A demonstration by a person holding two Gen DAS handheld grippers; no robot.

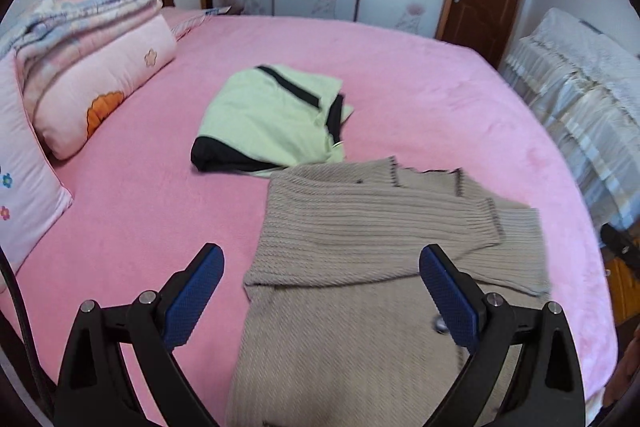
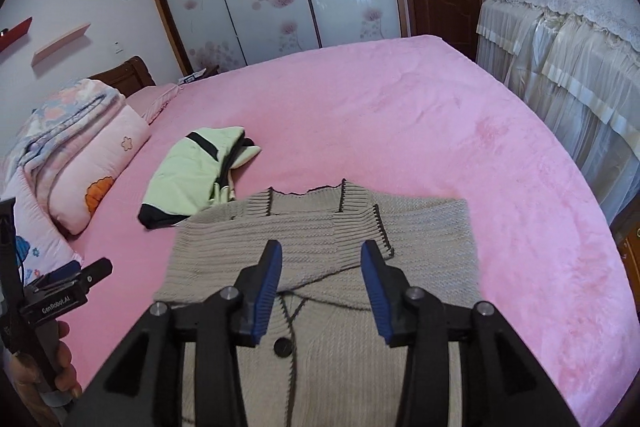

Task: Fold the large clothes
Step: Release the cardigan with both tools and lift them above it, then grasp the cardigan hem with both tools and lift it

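Your beige cardigan (image 2: 320, 247) lies on the pink bed (image 2: 440, 131) near its front edge, sleeves folded across the chest, its top hem touching the folded green garment (image 2: 188, 179) behind it; that makes two garments on the bed; plenty of bare pink spread to the right and far side, out to the edge by the lace-draped furniture (image 2: 560, 59); at the left, one stack of folded quilts (image 1: 92, 39) closes that side off; your left gripper (image 1: 320, 291) hangs above the cardigan, jaws spread wide, nothing in them; your right gripper (image 2: 321, 279) sits partly parted over the collar, holding nothing, pads clear of the knit
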